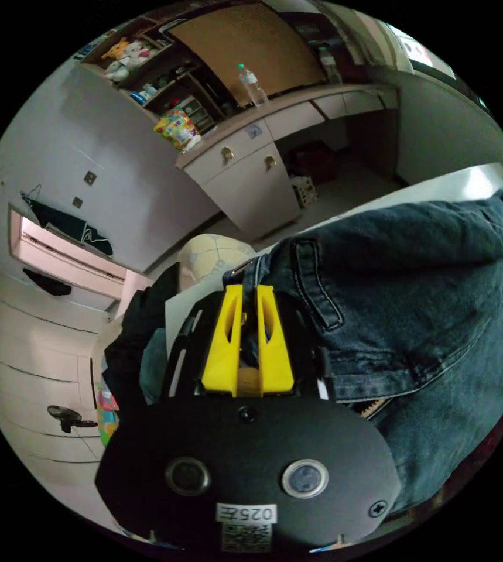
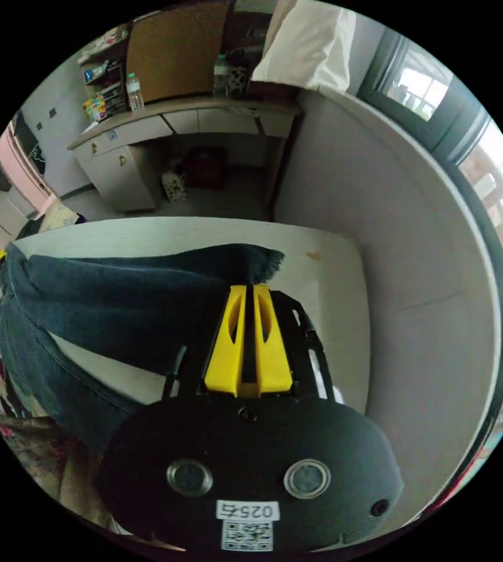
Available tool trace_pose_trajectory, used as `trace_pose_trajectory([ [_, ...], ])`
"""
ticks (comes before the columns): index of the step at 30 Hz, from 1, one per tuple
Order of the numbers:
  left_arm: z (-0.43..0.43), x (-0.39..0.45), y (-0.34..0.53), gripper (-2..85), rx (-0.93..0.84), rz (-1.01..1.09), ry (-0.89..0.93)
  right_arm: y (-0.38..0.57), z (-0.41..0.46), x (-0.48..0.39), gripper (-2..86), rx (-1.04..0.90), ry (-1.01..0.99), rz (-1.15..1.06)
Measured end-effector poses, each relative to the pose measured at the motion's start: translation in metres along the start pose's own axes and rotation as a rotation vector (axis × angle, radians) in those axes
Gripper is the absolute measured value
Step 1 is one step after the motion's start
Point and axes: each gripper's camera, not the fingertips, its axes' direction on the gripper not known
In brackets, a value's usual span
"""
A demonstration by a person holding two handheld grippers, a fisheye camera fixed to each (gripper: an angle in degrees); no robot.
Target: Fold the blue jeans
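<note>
Yellow left tongs (image 1: 248, 290) sit closest, with the two jaws nearly together and pinching the waist edge of the blue jeans (image 1: 415, 293). Dark denim hangs from them and spreads to one side, with a belt loop showing next to the jaws. The right tongs (image 2: 250, 288) are narrow too, and their jaws squeeze the frayed end of one jeans leg (image 2: 257, 260). That leg stretches across the white desk (image 2: 333, 293), and the rest of the jeans droops over the desk's near edge. Behind the desk stands a cupboard (image 2: 116, 170) with a water bottle (image 2: 134, 91) on top.
</note>
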Motion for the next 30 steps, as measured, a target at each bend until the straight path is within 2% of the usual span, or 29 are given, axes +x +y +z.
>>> trace_pose_trajectory([
  [2, 0.012, 0.006, 0.014, 1.9, 0.033, 0.047, 0.004, 0.002, 0.005, 0.011, -0.1, 0.07, -0.031, 0.023],
  [5, 0.014, -0.008, 0.047, 0.7, 0.089, -0.027, 0.059, 0.011, 0.007, 0.038, 1.1, 0.173, -0.172, 0.177],
  [8, 0.023, -0.038, 0.081, 1.0, 0.137, -0.149, 0.18, 0.025, 0.014, 0.068, 4.6, 0.169, -0.39, 0.276],
  [9, 0.027, -0.046, 0.088, 1.2, 0.137, -0.166, 0.213, 0.039, 0.008, 0.079, 7.7, 0.23, -0.479, 0.292],
  [11, 0.03, -0.049, 0.096, 1.2, 0.129, -0.166, 0.217, 0.067, -0.012, 0.084, 12.8, 0.354, -0.649, 0.239],
  [13, 0.03, -0.046, 0.106, 1.1, 0.124, -0.148, 0.184, 0.105, -0.041, 0.067, 16.6, 0.434, -0.785, 0.066],
  [15, 0.03, -0.047, 0.115, 1.0, 0.126, -0.147, 0.172, 0.126, -0.054, 0.044, 16.8, 0.386, -0.729, -0.042],
  [17, 0.032, -0.051, 0.124, 0.9, 0.127, -0.152, 0.176, 0.14, -0.06, 0.018, 16.4, 0.333, -0.556, -0.122],
  [19, 0.033, -0.055, 0.135, 0.9, 0.127, -0.152, 0.173, 0.146, -0.053, -0.017, 16.4, 0.242, -0.274, -0.249],
  [22, 0.032, -0.056, 0.147, 0.8, 0.128, -0.142, 0.145, 0.136, -0.029, -0.037, 18.0, 0.12, -0.025, -0.336],
  [27, 0.03, -0.054, 0.163, 0.7, 0.128, -0.121, 0.087, 0.124, -0.028, -0.041, 14.4, 0.049, -0.063, -0.429],
  [29, 0.029, -0.054, 0.169, 0.6, 0.128, -0.114, 0.068, 0.125, -0.027, -0.043, 7.9, 0.032, -0.149, -0.461],
  [30, 0.029, -0.055, 0.173, 0.6, 0.129, -0.11, 0.06, 0.127, -0.027, -0.044, 3.8, 0.048, -0.091, -0.437],
])
